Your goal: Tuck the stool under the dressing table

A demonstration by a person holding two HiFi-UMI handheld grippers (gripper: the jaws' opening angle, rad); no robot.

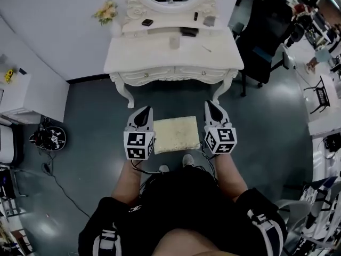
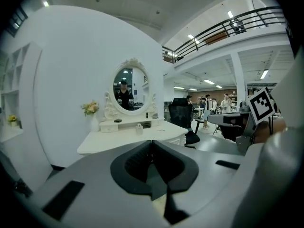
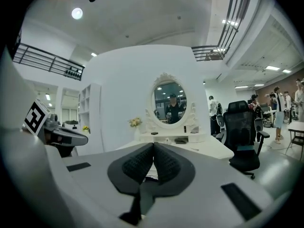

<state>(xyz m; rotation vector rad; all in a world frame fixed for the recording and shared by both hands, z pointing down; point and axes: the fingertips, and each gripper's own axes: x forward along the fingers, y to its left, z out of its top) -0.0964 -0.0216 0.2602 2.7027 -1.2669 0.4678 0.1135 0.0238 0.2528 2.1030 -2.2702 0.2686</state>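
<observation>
The stool [image 1: 176, 134] stands on the floor [image 1: 90, 137] just before the dressing table [image 1: 138, 53].

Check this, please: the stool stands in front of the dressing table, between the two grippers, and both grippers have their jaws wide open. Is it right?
Not quite. The left gripper and the right gripper each have their jaws shut with nothing between them, as each gripper's own view shows. The stool does stand in front of the dressing table, between the two grippers.

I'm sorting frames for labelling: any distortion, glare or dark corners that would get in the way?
Head view: sharp and evenly lit, pale reflections on the floor. Left gripper view: strong fisheye bend, black corners, dressing table clear. Right gripper view: same fisheye and black corners, one ceiling lamp glares.
</observation>
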